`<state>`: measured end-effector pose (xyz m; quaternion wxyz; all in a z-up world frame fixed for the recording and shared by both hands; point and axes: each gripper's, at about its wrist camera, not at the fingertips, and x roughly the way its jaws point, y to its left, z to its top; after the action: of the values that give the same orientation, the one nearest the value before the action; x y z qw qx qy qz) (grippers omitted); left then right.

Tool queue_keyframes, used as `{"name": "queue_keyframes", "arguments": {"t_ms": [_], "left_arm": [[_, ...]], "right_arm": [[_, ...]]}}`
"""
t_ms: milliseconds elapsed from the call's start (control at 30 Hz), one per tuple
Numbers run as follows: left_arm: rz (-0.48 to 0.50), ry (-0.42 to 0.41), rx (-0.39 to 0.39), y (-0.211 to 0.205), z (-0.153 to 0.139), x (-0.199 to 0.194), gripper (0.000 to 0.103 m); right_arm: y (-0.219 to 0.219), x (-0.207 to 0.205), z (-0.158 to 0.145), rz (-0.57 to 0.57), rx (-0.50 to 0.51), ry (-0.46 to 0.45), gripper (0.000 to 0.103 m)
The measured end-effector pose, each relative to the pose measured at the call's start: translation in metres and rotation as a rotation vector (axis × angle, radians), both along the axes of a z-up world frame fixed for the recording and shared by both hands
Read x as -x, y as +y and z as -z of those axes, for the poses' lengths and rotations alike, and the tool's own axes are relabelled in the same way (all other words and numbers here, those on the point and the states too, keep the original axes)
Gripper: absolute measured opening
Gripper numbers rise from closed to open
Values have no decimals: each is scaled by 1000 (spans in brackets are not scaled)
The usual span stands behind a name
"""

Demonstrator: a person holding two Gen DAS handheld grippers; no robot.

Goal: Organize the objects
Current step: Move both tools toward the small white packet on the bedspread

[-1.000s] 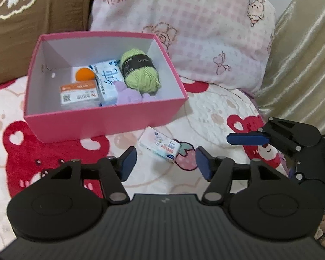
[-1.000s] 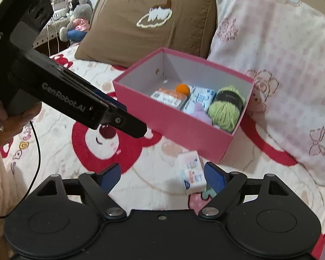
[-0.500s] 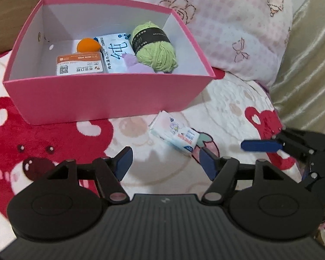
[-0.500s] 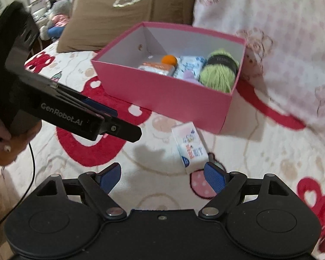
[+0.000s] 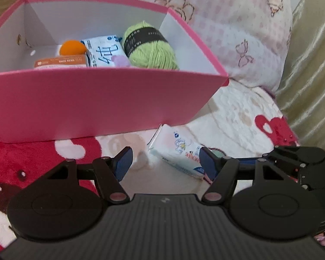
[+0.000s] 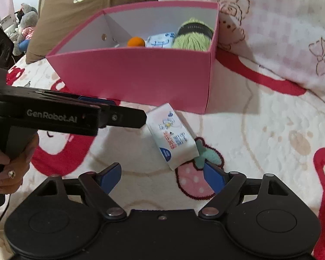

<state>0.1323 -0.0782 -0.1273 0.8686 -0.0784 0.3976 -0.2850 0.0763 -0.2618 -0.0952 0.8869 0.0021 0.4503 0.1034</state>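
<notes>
A small white tissue pack (image 5: pixel 176 152) (image 6: pixel 173 138) lies on the bear-print blanket just in front of the pink box (image 5: pixel 97 104) (image 6: pixel 140 75). My left gripper (image 5: pixel 165 162) hangs open low over the blanket, and the pack's near end sits between its blue fingertips without touching them. From the left of the right wrist view, the left gripper's finger (image 6: pixel 127 118) ends at the pack's far corner. My right gripper (image 6: pixel 162 175) is open too, just short of the pack. The box holds green yarn (image 5: pixel 150 45), an orange ball (image 5: pixel 72 47), a white-blue pack (image 5: pixel 104 54) and an orange carton (image 5: pixel 60 61).
A pink checked pillow (image 5: pixel 227 21) leans behind and right of the box, with a brown pillow (image 6: pixel 86 10) behind it on the left. A golden curtain (image 5: pixel 309 75) hangs at the far right. Plush toys (image 6: pixel 26 26) sit beyond the bed. A person's hand (image 6: pixel 8 164) grips the left handle.
Both grippers have come down toward the blanket and closer to the tissue pack. The box now looms larger. The left jaws stand slightly wider than a second ago.
</notes>
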Motion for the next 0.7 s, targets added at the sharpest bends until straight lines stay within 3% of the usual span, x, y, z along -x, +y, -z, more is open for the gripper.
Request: {"name": "queue_keyframes", "arguments": {"t_ms": [200,400,533,700], "left_arm": [[-12,14,34,-2,12,-8,67],[-57,124,148,-3,30,-22,63],[-35,83,125,-7,30,-19,58],[-27,87,150,-5,29,-22,51]], "right_arm": [[3,-5,11,-16,18,4,84],[8,-8,19,-38,18,28,79],[6,-7,21,-32,25,19,79],[11,-12,24,-34,45,21,76]]}}
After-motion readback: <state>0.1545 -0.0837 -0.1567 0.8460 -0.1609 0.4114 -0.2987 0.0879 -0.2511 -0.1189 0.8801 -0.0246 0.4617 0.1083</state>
